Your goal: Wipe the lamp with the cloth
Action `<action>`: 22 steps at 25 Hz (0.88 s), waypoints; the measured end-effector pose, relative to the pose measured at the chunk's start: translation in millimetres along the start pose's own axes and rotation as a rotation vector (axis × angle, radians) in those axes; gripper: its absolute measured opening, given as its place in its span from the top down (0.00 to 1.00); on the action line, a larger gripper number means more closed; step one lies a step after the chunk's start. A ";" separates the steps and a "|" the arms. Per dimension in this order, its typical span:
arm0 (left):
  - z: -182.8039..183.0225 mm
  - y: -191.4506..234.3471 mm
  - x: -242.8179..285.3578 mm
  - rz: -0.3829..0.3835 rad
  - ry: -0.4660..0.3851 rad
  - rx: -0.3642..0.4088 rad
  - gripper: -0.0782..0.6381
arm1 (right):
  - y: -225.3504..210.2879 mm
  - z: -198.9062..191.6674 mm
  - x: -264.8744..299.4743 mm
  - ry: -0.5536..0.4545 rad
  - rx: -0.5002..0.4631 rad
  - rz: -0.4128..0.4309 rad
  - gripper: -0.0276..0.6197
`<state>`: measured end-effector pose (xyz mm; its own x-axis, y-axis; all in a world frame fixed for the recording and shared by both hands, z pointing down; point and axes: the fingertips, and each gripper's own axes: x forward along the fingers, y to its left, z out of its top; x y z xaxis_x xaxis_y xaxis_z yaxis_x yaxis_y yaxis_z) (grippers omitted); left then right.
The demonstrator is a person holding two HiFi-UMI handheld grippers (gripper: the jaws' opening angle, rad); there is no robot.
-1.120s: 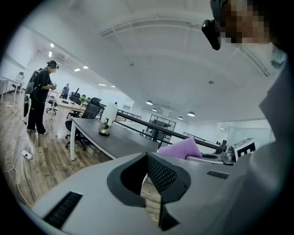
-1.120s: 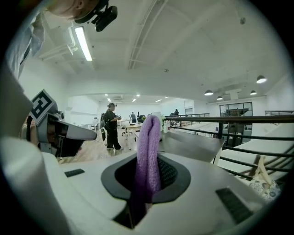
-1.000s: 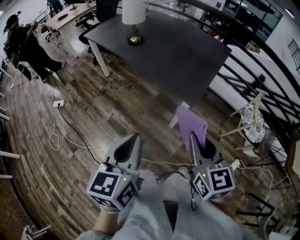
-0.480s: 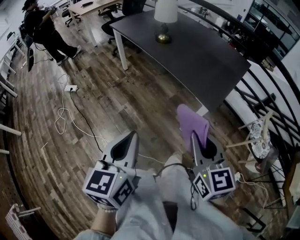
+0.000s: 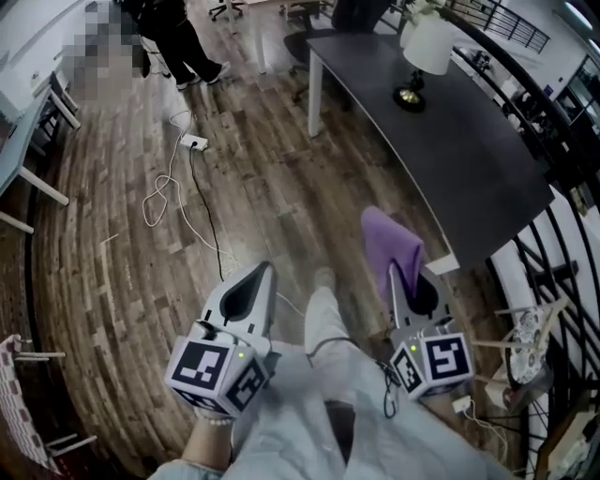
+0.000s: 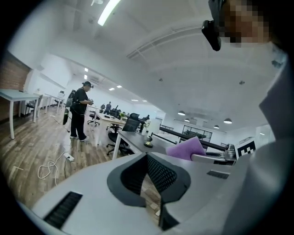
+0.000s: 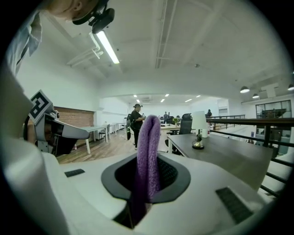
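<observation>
A lamp with a white shade and brass base stands at the far end of a dark grey table, well ahead of both grippers. In the right gripper view the lamp sits on the table to the right of the jaws. My right gripper is shut on a purple cloth, and the cloth stands up between the jaws, folded. My left gripper is held level beside it, shut and empty. The left gripper view shows the cloth at its right.
A white cable and power strip lie on the wooden floor ahead left. A person stands at the top left. An office chair is behind the table. Black railing runs along the right. A white desk is at the left edge.
The head view has swung left: table and lamp have shifted to the upper right and closer. Both grippers keep their pose, the right still holding the cloth.
</observation>
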<state>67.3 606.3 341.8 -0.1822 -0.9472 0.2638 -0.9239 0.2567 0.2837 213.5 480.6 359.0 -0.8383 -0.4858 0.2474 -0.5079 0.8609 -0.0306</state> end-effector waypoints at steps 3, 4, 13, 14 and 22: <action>8.6 21.1 10.1 0.058 -0.011 -0.005 0.87 | 6.6 7.0 36.4 0.006 -0.014 0.068 0.88; 11.3 28.7 13.9 0.075 -0.013 -0.010 0.87 | 10.0 9.3 48.8 0.009 -0.021 0.092 0.88; 43.9 86.2 79.9 0.169 -0.040 -0.043 0.87 | 6.9 34.9 159.0 0.018 -0.071 0.216 0.88; 47.6 91.2 90.5 0.174 -0.040 -0.046 0.87 | 3.1 37.8 171.9 0.023 -0.072 0.224 0.88; 83.2 121.1 188.0 0.195 -0.043 -0.076 0.87 | -45.9 67.4 266.5 0.028 -0.091 0.254 0.88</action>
<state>-106.8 443.4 349.0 -0.3706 -0.8853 0.2809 -0.8422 0.4478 0.3002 0.1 301.4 361.1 -0.9303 -0.2489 0.2695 -0.2606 0.9654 -0.0079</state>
